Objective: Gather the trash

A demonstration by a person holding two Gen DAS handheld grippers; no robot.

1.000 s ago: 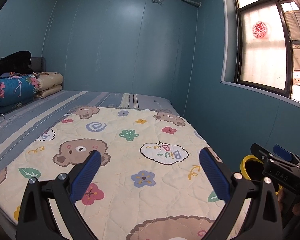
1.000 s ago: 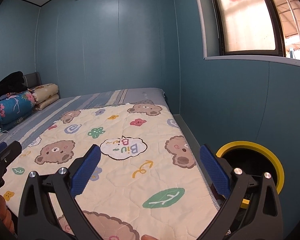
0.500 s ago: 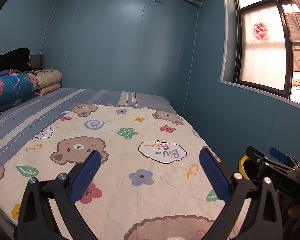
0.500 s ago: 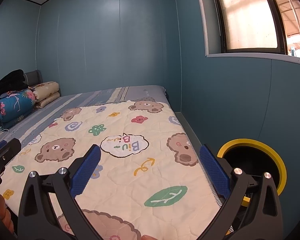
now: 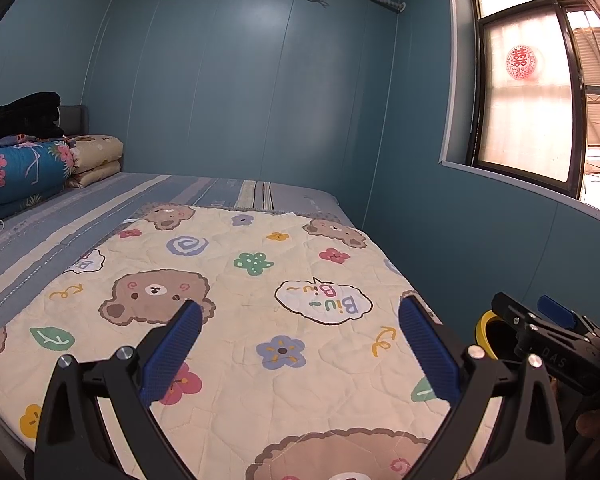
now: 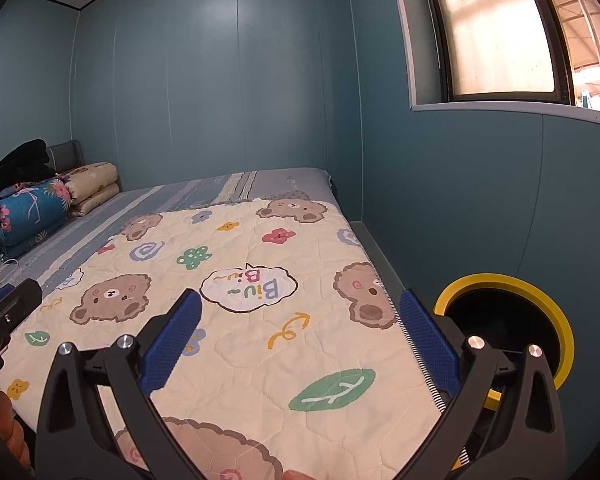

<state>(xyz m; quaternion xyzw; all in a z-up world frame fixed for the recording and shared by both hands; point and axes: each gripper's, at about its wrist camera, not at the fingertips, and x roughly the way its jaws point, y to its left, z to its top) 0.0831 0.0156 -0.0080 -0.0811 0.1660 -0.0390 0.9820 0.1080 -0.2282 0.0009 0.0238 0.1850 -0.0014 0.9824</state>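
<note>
My left gripper [image 5: 300, 312] is open and empty above the near part of a cream quilt [image 5: 236, 304] printed with bears and flowers. My right gripper [image 6: 300, 304] is open and empty above the quilt's right edge [image 6: 260, 320]. A black bin with a yellow rim [image 6: 540, 292] stands on the floor between the bed and the right wall; it also shows in the left wrist view [image 5: 482, 328], partly behind the right gripper's body [image 5: 548, 340]. No piece of trash shows on the quilt in either view.
Folded blankets [image 5: 28, 168] and dark clothes [image 5: 24, 114] lie at the bed's far left by the headboard. A blue wall with a window [image 6: 500, 32] runs along the right. The left gripper's body [image 6: 4, 312] shows at the left edge of the right wrist view.
Both views have shifted slightly, with the bed a little lower and nearer in frame. Both grippers stay open and empty.
</note>
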